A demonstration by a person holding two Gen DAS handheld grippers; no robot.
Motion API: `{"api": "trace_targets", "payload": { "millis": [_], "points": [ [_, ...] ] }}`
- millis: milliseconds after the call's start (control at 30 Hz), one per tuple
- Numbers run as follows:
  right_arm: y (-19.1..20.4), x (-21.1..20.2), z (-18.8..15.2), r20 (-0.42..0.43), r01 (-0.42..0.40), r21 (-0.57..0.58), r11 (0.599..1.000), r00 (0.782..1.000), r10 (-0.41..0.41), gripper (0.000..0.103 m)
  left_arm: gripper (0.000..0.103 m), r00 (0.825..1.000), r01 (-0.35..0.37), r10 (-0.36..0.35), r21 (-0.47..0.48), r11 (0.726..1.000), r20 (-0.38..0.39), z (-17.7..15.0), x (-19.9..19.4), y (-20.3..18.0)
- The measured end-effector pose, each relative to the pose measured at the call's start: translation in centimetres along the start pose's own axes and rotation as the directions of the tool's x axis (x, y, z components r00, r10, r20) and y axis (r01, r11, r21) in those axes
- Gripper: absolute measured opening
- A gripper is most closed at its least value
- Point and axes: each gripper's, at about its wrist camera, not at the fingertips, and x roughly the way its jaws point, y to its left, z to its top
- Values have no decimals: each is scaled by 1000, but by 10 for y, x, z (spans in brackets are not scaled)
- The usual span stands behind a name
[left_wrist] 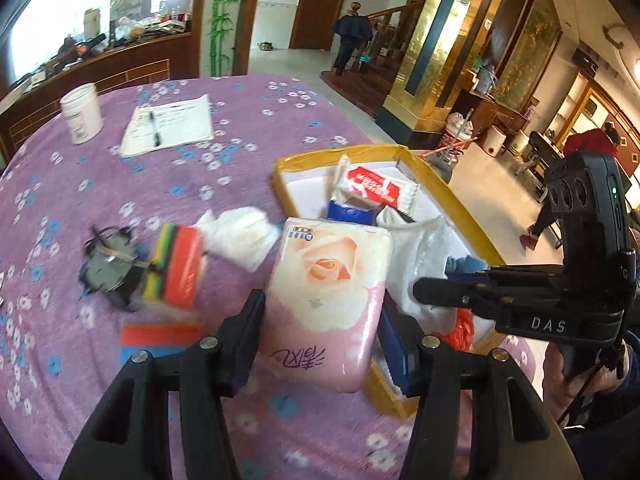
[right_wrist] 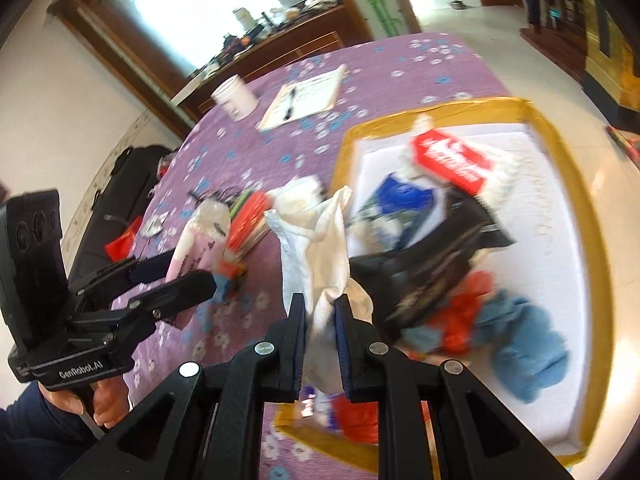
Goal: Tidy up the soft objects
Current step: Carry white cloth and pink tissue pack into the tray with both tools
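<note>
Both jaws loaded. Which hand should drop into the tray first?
Right, probably. Its gripper holds the white cloth at the yellow-rimmed tray; the left gripper holds the pink tissue pack mostly over the tablecloth.

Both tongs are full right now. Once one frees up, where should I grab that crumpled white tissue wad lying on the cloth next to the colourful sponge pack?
Grip the crumpled tissue wad across its puffy middle, coming from above. It lies loose on the purple tablecloth, soft and bunched, so it should squash between the pads. Approach from the tray side, since the sponge pack crowds its other side.
</note>
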Motion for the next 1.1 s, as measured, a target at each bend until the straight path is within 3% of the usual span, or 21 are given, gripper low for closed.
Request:
{"api": "trace_targets", "payload": {
  "millis": [433,767,1100],
  "points": [
    [-82,-27,32,43,64,129,990,997,-70,16,53,998,26,-24,19,999,-55,26,60,-52],
    [-110,-14,46,29,171,124,978,984,-175,17,53,997,0,3,42,999,-83,32,90,-82],
    [-117,-1,46,-3,200,129,971,979,-202,17,53,994,-14,21,68,998,-103,34,107,-98]
  ]
}}
